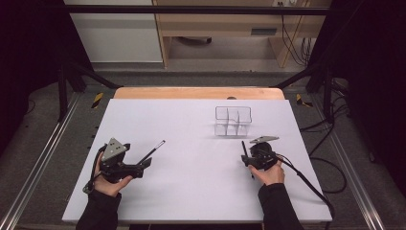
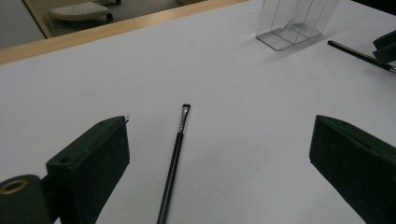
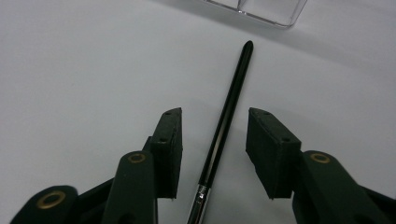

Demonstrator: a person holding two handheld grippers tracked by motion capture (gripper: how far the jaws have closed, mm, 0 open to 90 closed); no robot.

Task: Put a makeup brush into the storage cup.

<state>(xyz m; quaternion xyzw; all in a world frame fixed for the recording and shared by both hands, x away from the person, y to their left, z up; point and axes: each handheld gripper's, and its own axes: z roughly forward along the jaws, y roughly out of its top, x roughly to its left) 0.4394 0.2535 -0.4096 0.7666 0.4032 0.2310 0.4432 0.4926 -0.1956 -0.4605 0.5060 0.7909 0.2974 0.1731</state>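
A matte white sheet [image 1: 191,143] covers the table, a strip of pale wood edge [image 1: 198,92] showing along its far side, and beyond that sits grey floor with light wooden furniture [image 1: 225,24], dark drapes on both flanks and cables [image 1: 330,167] trailing across the floor at the right. Counting up: two grippers, two slim black brushes, one clear organiser. Over on the left, the left gripper [image 1: 143,165] rests on the sheet in the person's left hand [image 1: 107,184], a grey three-cornered plate on top, and its blocky black jaws stand wide apart, gripping nothing. Between them, flat on the sheet, lies the first makeup brush [image 2: 173,163], a thin glossy black handle with a short silver ferrule and a small flat tip pointing away. Moving right, toward the far side, there's the clear plastic organiser [image 1: 233,120], a boxy thing with upright dividers splitting it into compartments. Just near of it, the right gripper [image 1: 247,160] sits in the right hand [image 1: 270,173], jaws parted and straddling the second makeup brush [image 3: 224,121] without touching it; its tapered, rounded handle end points at the organiser.
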